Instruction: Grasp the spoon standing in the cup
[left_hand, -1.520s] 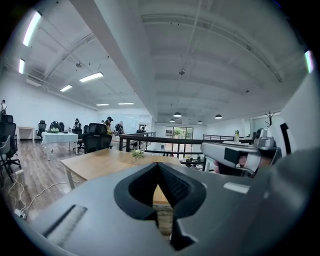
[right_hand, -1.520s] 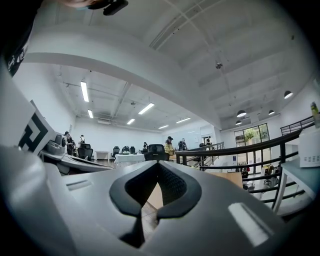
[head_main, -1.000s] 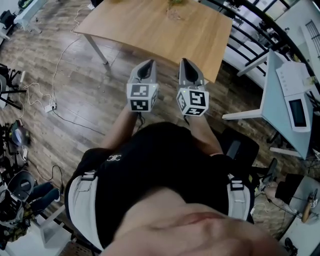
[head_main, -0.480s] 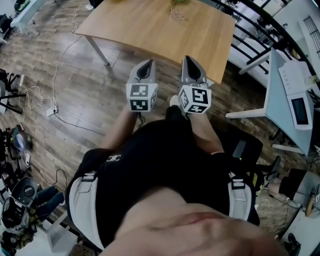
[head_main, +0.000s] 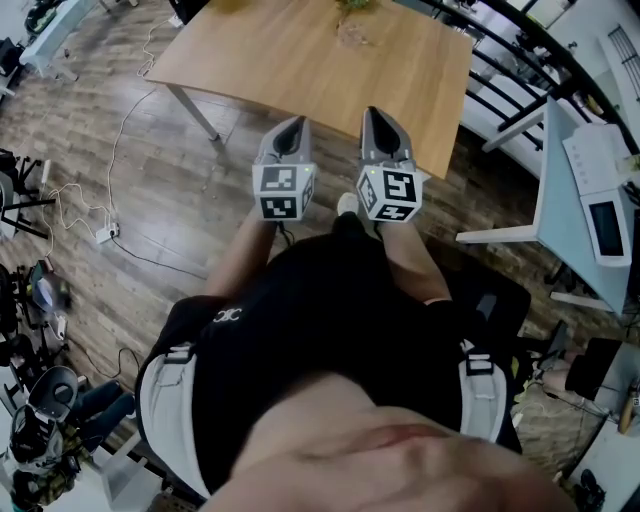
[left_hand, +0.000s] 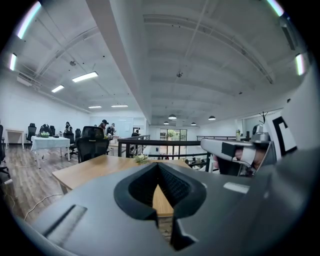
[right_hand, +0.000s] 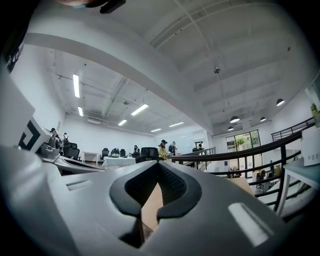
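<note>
I cannot make out a cup or a spoon in any view. A wooden table (head_main: 300, 60) stands ahead of the person, with a small plant (head_main: 352, 6) and a small unclear thing (head_main: 350, 33) at its far edge. My left gripper (head_main: 290, 130) and right gripper (head_main: 375, 118) are held side by side at waist height, pointing at the table's near edge, both shut and holding nothing. In the left gripper view the left gripper (left_hand: 158, 172) frames the tabletop (left_hand: 95, 167) and the plant (left_hand: 141, 158). The right gripper (right_hand: 159, 169) shows only a strip of table (right_hand: 150, 205).
Cables and a power strip (head_main: 105, 235) lie on the wood floor at left. Bags and gear (head_main: 40, 400) crowd the lower left. A white desk (head_main: 590, 200) stands at right, a black railing (head_main: 520, 50) behind the table. Office chairs and people show far off.
The person has stepped a little towards the table, and a shoe now shows between the grippers. The right gripper has edged forward. Both stay shut.
</note>
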